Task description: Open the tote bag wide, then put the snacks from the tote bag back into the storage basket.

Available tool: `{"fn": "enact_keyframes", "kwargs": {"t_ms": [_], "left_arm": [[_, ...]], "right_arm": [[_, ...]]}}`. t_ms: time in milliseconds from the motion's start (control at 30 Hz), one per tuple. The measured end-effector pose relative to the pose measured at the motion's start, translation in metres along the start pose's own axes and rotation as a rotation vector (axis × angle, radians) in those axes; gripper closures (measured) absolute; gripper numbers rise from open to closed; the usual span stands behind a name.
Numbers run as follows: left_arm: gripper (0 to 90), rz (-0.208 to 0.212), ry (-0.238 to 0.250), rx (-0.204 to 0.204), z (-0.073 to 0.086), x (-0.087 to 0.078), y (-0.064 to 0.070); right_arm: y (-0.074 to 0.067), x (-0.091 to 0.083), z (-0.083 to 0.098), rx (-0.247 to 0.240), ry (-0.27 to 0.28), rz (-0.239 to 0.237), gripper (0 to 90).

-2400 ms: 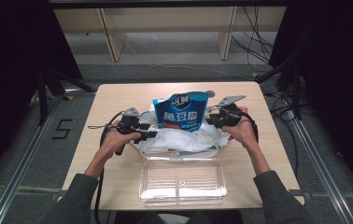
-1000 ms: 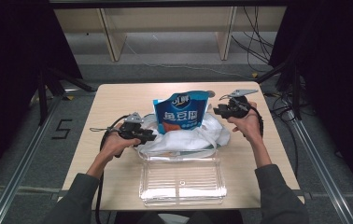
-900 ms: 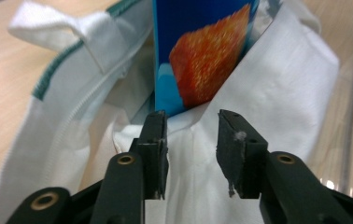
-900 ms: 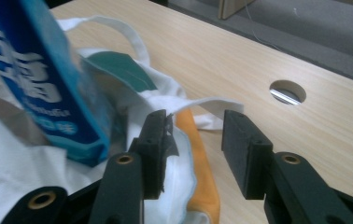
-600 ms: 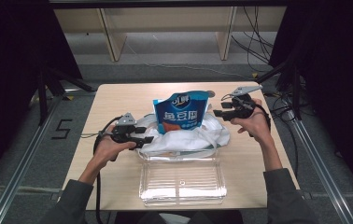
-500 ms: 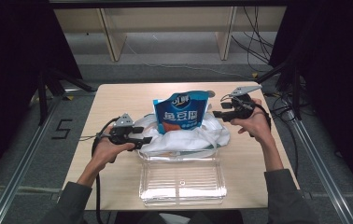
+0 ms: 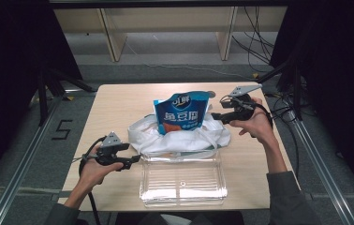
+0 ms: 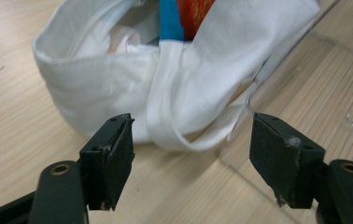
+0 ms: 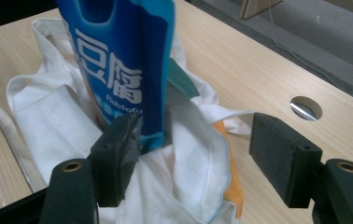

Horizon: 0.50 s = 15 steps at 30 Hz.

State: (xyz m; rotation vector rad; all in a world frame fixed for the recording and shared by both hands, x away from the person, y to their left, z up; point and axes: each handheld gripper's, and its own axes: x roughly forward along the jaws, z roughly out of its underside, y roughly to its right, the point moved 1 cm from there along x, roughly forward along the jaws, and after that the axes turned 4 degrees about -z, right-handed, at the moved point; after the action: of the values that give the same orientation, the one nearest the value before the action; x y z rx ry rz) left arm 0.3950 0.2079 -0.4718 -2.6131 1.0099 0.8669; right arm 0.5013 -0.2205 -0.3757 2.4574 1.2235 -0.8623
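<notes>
Appeared to be a 2-handed reach for the white cloth bag [image 7: 184, 138], slumped mid-table with its near edge touching the far rim of the clear tray [image 7: 183, 185]. Best done, probably, by taking cloth alone on both sides: on the near left, closing on the bag's strap [image 8: 165, 102] just beyond the jaws and staying off the tray wall beside it; on the far right, biting the rim and not the blue pouch [image 7: 180, 111], upright inside the bag and likely to topple if nudged. Worth lifting both sides evenly, given how limp the cloth looked.

Left gripper [image 7: 135, 160]: jaws spread wide, nothing between them, low over the wood at the tray's far-left corner. Right gripper [image 7: 215, 115]: likewise released and empty, its left jaw just beside the pouch, over the bag's right rim.

Counted: 1 table [image 7: 119, 103], 1 bag, 1 tray, 1 pouch, 2 grippers, 1 cable hole [image 9: 306, 108] in the tabletop.
</notes>
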Motion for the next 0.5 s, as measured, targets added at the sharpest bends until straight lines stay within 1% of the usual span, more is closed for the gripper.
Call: {"fn": "enact_keyframes", "kwargs": {"t_ms": [33,67,100,133,167,200,233,267,300,333,367,400,433,467,500], "left_arm": [[29.1,-0.005,-0.009,-0.009,0.005,-0.003,0.001],[29.0,-0.005,-0.009,-0.009,0.005,-0.003,0.001],[29.0,-0.011,-0.016,0.016,0.007,-0.005,0.001],[28.5,-0.021,-0.008,0.016,0.010,-0.005,0.002],[28.1,-0.023,-0.018,0.017,0.013,-0.007,0.003],[27.7,-0.023,-0.018,0.017,0.013,-0.007,0.003],[27.4,-0.023,-0.027,-0.004,0.016,-0.007,0.006],[27.4,-0.021,-0.025,-0.006,0.019,-0.007,0.007],[26.6,-0.021,-0.038,0.010,0.023,-0.008,0.009],[25.5,-0.021,-0.038,0.010,0.023,-0.008,0.009],[25.5,-0.028,-0.029,-0.016,0.026,-0.006,0.012],[23.9,-0.036,-0.043,-0.021,0.029,-0.006,0.014],[24.0,-0.031,-0.061,0.002,0.032,-0.007,0.014],[24.0,-0.031,-0.061,0.002,0.032,-0.007,0.014],[24.0,-0.038,-0.055,0.016,0.033,-0.008,0.014]], "right_arm": [[-0.003,0.001,-0.001,0.002,0.003,0.002,33.0],[-0.003,0.001,-0.001,0.002,0.003,0.002,33.0],[-0.004,0.002,-0.002,-0.007,0.002,-0.001,32.6],[-0.005,0.002,-0.003,-0.007,0.003,0.000,32.3],[-0.005,0.002,-0.005,-0.014,0.004,-0.006,31.7],[-0.005,0.002,-0.006,-0.015,0.005,-0.012,31.5],[-0.005,0.001,-0.007,-0.019,-0.007,-0.020,31.1],[-0.005,0.001,-0.007,-0.019,-0.007,-0.020,31.1],[-0.007,0.000,-0.007,-0.017,0.007,-0.020,29.6],[-0.008,-0.001,-0.008,-0.016,-0.003,-0.027,28.7],[-0.008,-0.001,-0.008,-0.016,-0.003,-0.027,28.7],[-0.007,-0.002,-0.009,-0.034,-0.011,-0.033,28.4],[-0.006,-0.005,-0.012,-0.052,-0.008,-0.030,27.6],[-0.006,-0.005,-0.012,-0.052,-0.008,-0.030,27.6],[-0.007,-0.007,-0.014,-0.058,-0.011,-0.036,27.6]]}}
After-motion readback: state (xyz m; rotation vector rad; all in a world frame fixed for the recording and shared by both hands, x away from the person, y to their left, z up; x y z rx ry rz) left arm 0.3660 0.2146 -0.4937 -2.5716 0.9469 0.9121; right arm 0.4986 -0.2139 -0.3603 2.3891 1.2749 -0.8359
